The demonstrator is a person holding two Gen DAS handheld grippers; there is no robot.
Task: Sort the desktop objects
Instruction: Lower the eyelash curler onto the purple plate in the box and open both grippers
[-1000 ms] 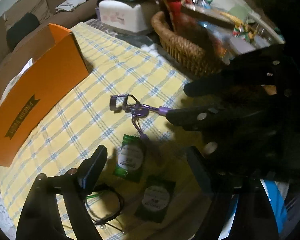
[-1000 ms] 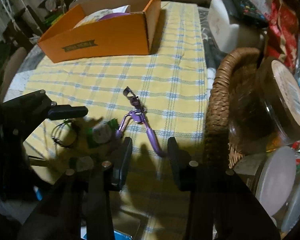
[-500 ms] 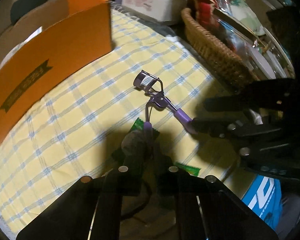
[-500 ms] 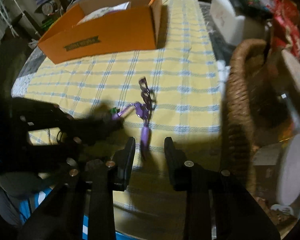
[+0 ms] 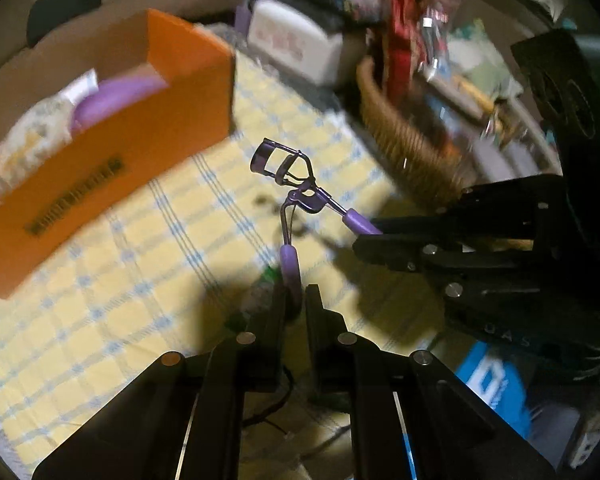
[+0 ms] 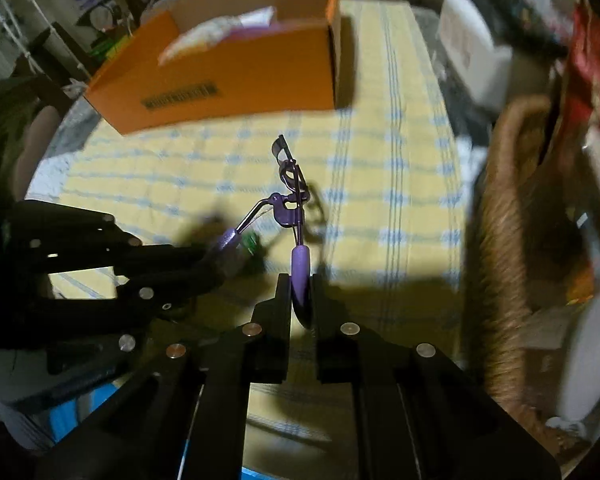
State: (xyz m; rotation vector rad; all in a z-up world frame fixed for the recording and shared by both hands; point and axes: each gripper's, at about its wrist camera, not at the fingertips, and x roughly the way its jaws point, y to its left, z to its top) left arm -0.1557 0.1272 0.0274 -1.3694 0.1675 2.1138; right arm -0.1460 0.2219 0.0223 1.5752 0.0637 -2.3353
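Observation:
A purple eyelash curler (image 5: 296,192) (image 6: 288,208) is held up above the yellow checked cloth (image 5: 140,264). My left gripper (image 5: 294,300) is shut on one purple handle. My right gripper (image 6: 301,292) is shut on the other handle; it shows in the left wrist view (image 5: 364,236) from the right. My left gripper shows in the right wrist view (image 6: 216,256) from the left. An open orange box (image 5: 112,136) (image 6: 236,64) with a purple thing and a pale packet inside stands beyond the curler.
A wicker basket (image 5: 404,152) (image 6: 500,240) full of packets and jars stands at the right. A white container (image 5: 296,48) sits behind it. A green sachet (image 5: 268,280) and a black cord (image 5: 268,412) lie under my left gripper. Something blue (image 5: 488,384) lies at the near edge.
Both grippers have closed on the curler's two handles and lifted it off the cloth. The left gripper was open one second ago. The views are blurred with motion.

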